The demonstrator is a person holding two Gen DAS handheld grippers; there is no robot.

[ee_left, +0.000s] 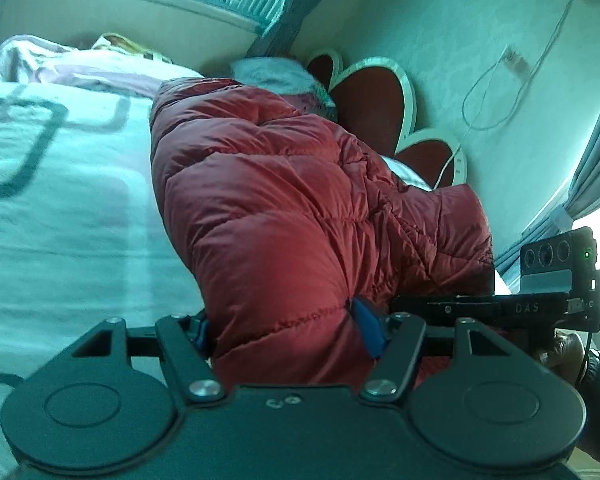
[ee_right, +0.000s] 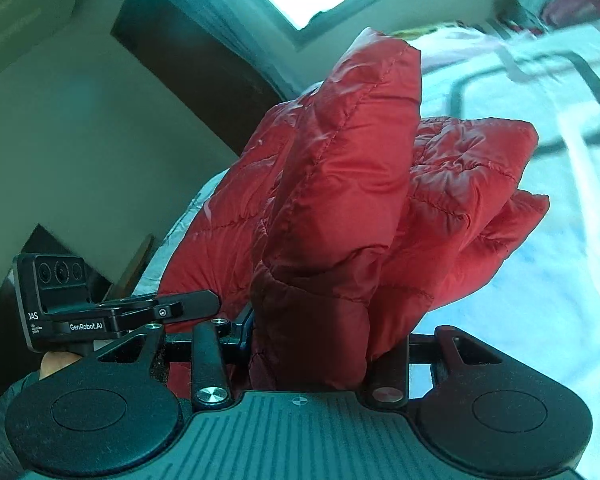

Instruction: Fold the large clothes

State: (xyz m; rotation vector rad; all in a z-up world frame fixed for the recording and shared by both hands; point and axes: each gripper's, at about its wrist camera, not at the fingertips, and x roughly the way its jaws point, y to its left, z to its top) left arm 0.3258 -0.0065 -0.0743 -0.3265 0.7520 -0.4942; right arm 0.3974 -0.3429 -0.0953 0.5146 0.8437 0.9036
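Observation:
A red quilted down jacket [ee_left: 284, 216] lies bunched on the bed, its pale fur-trimmed hood [ee_left: 280, 76] toward the headboard. My left gripper [ee_left: 288, 328] is shut on a thick fold of the jacket's near edge; the blue pads [ee_left: 370, 330] press into the fabric. My right gripper [ee_right: 320, 344] is shut on another part of the same jacket [ee_right: 360, 200], which rises bunched above the jaws. The right gripper also shows in the left wrist view [ee_left: 500, 306], at the jacket's right side. The left gripper shows in the right wrist view [ee_right: 140, 312], at the left.
The bed has a white cover with dark line patterns [ee_left: 60, 200]. A red heart-shaped headboard [ee_left: 372, 104] stands against the wall. A white cable [ee_left: 496, 92] hangs on the wall. A pinkish blanket [ee_left: 80, 68] lies at the far side under a window.

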